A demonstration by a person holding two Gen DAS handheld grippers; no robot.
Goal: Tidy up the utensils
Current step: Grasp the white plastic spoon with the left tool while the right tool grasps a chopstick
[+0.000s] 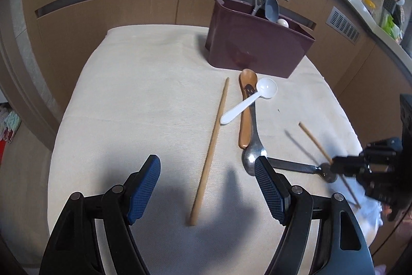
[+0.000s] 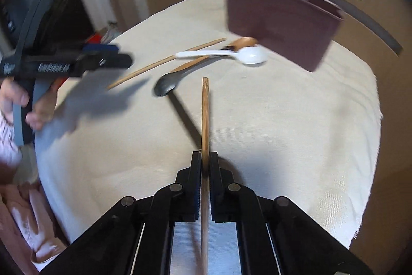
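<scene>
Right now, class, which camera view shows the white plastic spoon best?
The left wrist view: the white plastic spoon is sharp there, handle lying across the wooden spoon. The right wrist view shows the same spoon whole, but motion-blurred.

white lettering on the left gripper (image 2: 123, 61) body reads roughly "genrobot.ai", blurred.
</scene>
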